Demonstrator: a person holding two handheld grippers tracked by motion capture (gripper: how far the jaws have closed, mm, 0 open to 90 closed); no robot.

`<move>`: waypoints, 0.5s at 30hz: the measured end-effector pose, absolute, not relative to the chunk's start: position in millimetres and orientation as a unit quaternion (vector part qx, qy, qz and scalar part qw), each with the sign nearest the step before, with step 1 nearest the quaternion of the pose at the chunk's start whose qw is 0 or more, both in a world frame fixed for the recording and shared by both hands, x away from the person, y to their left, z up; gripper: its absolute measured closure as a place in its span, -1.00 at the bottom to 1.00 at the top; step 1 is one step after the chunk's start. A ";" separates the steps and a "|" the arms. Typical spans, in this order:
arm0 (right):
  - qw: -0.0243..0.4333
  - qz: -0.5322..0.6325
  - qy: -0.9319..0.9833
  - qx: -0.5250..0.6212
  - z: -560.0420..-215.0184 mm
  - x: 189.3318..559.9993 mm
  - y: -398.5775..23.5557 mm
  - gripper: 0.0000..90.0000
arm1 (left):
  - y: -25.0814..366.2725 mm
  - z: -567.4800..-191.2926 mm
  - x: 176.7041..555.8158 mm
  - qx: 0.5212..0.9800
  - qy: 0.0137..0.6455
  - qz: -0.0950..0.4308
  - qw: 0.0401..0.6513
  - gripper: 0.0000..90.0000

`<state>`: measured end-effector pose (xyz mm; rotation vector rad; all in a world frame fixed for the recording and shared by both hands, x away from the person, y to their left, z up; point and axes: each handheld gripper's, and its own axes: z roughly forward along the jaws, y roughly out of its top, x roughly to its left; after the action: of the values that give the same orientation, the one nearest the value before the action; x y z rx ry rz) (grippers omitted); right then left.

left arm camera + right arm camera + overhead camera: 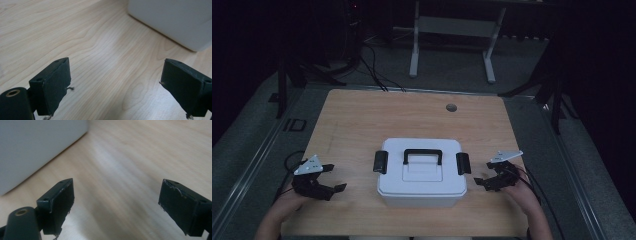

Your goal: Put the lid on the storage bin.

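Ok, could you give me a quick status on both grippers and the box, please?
Left gripper open, empty, left of box. Right gripper open, empty, right of it. Box shut, latches down. Nothing in the way.

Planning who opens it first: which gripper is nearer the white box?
Right. The right gripper sits close beside the white box, by its right latch; the left gripper rests farther off to its left.

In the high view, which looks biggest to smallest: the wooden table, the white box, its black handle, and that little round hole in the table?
1. Wooden table
2. White box
3. Black handle
4. Round hole, though it lies farther from the camera, which shrinks it a bit.
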<state>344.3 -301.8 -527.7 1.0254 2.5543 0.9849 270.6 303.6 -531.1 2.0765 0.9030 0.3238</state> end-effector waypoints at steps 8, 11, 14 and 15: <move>0.124 0.365 0.837 0.387 -539.7 345.1 -306.9 -0.73 | 308.8 -533.6 269.9 0.819 0.375 0.133 0.413 -0.79; 0.127 0.371 0.832 0.393 -542.9 344.3 -307.8 -0.73 | 311.2 -533.5 269.5 0.814 0.381 0.136 0.417 -0.79; 0.132 0.374 0.831 0.389 -547.0 342.6 -308.0 -0.73 | 312.5 -533.2 267.9 0.808 0.384 0.142 0.424 -0.79; 0.137 0.374 0.830 0.390 -547.4 342.4 -308.2 -0.73 | 312.6 -533.2 266.9 0.806 0.385 0.145 0.426 -0.78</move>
<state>342.4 -308.2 -547.4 1.1291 2.4011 1.0830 266.9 312.6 -533.2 2.0138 0.9622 0.3625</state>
